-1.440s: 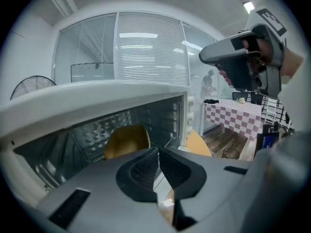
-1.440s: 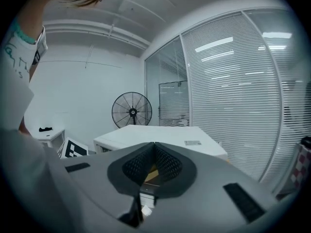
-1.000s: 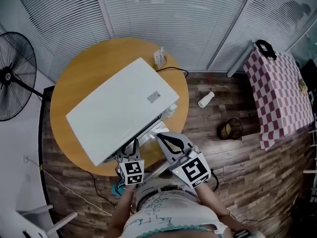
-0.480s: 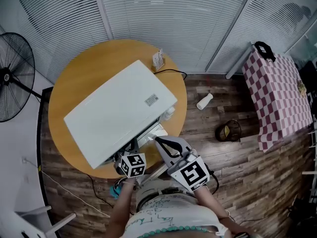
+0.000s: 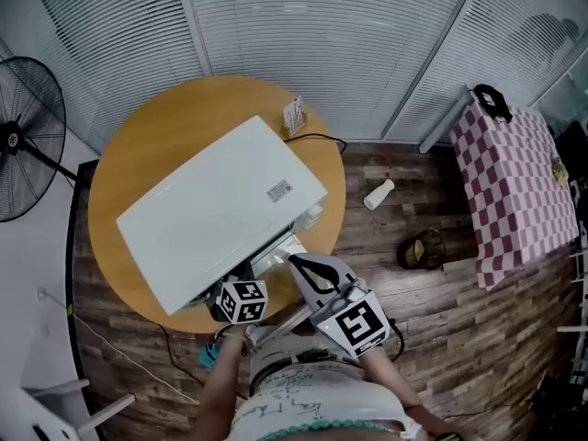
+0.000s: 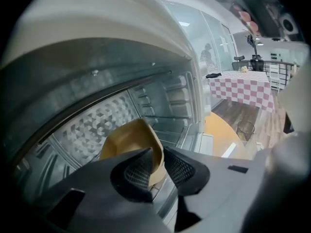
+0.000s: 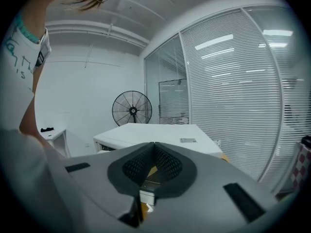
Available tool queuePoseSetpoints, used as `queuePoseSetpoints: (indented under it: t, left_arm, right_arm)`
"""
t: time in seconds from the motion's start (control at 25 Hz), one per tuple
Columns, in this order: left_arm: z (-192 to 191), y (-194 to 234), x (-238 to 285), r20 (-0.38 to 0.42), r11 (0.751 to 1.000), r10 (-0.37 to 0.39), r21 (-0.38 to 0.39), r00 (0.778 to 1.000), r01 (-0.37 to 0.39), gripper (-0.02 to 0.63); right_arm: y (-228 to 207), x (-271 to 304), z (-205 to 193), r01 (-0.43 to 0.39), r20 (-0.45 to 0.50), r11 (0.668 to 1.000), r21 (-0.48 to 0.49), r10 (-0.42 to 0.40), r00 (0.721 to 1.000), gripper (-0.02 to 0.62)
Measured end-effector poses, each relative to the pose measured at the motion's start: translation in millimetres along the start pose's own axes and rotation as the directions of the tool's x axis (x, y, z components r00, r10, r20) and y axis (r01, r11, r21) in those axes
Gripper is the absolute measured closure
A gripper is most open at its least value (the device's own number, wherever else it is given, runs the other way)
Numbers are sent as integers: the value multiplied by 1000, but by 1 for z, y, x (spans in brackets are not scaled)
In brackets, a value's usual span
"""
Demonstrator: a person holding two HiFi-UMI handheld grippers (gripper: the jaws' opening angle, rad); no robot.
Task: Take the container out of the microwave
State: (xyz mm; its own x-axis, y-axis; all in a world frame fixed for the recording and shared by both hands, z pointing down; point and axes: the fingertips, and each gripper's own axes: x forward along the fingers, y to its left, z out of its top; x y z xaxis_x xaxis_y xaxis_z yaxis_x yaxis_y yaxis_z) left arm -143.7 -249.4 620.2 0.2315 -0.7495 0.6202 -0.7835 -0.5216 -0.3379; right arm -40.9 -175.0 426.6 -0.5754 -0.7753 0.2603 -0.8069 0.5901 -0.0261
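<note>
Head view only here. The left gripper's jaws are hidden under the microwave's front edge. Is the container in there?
Observer: Yes. The left gripper view shows a tan container inside the microwave.
Operator: Is the left gripper on it?
Observer: The left gripper has just been closing. The container's rim stands between its pads and looks pinched.
Operator: Anything else inside?
Observer: Nothing that I can see, only the patterned back wall and the ribbed side wall.
</note>
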Motion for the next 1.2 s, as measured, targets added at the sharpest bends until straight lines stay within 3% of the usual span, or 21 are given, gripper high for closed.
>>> queuePoseSetpoints:
  t: [0.28,0.84,1.2]
  left_arm:
    - [1,-3,-1,-10,1000,-21,0,1000,21,561]
    - [-4,-5,-11,-26,1000,2,-23,1000,-3,566]
    - [-5,-19,-17,-26,1000,-12,0,1000,12,566]
  right_arm:
    - [-3,1,-5,-5,0,1000,9,5,1000,603]
    - [-6,-8,-7,8,24,1000,-4,-8,1000,603]
    - [-8,-15,-10,10,19,1000,7,-10,1000,603]
